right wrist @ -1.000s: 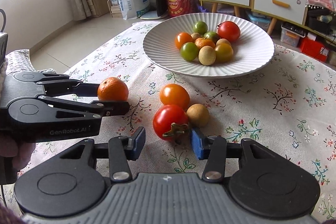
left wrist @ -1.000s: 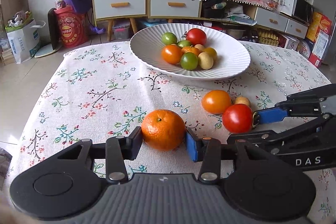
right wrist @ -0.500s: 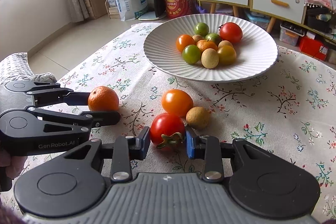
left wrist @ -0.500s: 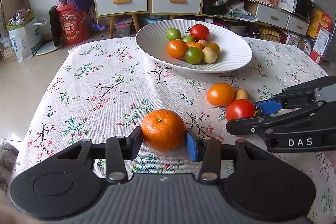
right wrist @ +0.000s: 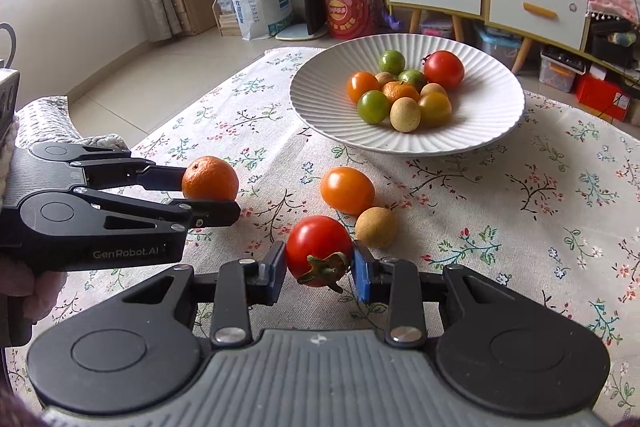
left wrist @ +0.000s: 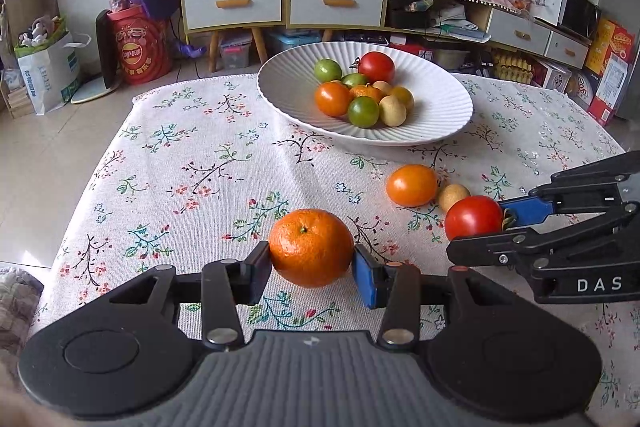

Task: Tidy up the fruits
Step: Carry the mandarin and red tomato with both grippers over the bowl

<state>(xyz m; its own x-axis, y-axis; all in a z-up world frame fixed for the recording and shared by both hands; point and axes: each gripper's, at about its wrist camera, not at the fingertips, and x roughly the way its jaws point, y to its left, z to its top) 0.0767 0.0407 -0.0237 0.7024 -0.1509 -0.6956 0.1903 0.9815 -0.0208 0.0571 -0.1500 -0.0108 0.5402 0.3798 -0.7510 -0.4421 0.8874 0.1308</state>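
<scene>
Both claws grip fruit on the floral tablecloth (left wrist: 192,163). Left gripper (left wrist: 312,269) is clenched on a mandarin orange (left wrist: 311,247), pads pressing its two sides, just as a second ago. Right gripper (right wrist: 319,269) is now clamped on a red tomato (right wrist: 319,250); a second earlier its pads stood apart from the fruit, and since then they have drawn in until they touch it. In the left wrist view the white ribbed plate (left wrist: 448,123) sits farther back and higher than before, and the tomato with the right gripper has shifted toward the right edge.

Held between the pads, the mandarin shows its stem dimple facing up and slightly away from the left camera; it is nearly round, so no long axis can be told. Its underside seems to be at the cloth, though whether it is touching cannot be told. The tomato's green calyx (right wrist: 324,269) faces the right camera, so its stem axis runs roughly along the fingers.

Near the tomato, loose on the cloth, lie an orange tomato (right wrist: 347,190) and a small tan round fruit (right wrist: 376,227), touching each other.

Farther back, the plate holds a cluster: a red tomato, an orange one, a yellowish one, three green ones, a small mandarin and a few tan fruits, all bunched near its middle.
</scene>
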